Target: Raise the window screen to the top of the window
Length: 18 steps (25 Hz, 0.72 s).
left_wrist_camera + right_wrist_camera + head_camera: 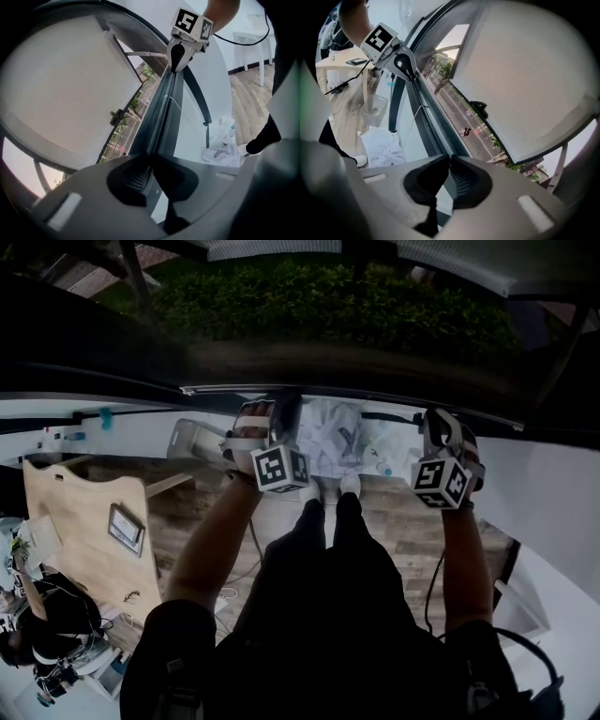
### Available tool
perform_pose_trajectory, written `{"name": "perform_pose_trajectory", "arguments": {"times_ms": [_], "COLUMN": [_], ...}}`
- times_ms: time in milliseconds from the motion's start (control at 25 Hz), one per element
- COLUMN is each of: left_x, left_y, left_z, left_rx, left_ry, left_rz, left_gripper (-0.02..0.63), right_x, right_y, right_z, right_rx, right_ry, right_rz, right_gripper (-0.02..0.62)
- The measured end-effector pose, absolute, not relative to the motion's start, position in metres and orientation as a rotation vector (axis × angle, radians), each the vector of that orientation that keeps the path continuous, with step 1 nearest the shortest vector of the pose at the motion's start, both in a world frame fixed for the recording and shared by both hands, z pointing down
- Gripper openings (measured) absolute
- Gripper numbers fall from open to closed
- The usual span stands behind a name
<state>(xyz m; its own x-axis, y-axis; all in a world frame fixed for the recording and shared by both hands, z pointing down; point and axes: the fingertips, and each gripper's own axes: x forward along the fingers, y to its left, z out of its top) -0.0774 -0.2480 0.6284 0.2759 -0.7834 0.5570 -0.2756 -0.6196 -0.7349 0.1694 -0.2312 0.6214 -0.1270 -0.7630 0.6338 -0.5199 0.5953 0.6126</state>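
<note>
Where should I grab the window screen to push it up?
Probably its dark rail, pinched from the room side at two spaced spots, where the left tongs and right tongs hold it: long, thin, rigid, unlike the mesh.

I'm seeing the left gripper (257, 414) sitting at eleven o'clock and the right gripper (439, 420) at one, both on the rail (361, 400); what is probably a cloth (330, 444) is lying between them at twelve.
</note>
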Motion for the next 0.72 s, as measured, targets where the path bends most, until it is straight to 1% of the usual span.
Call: {"name": "perform_pose_trajectory", "arguments": {"times_ms": [240,720], "left_x": [-0.077,-0.081], "left_y": [-0.25,-0.249], "left_z": [0.583,0.542], "left_rx": [-2.037,-2.057], "left_ry": [1.009,1.053], "left_rz": [-1.254,-1.207], "left_gripper": [0.039,0.043], "right_x": [0.171,0.167], "right_y": [-0.234,-0.234], "right_z": [0.579,0.535], "right_rx": [1.112,1.112], "right_ry": [-1.81,-1.804], "right_rz": [-0.341,-0.384], "right_gripper": [0.018,0.02]}}
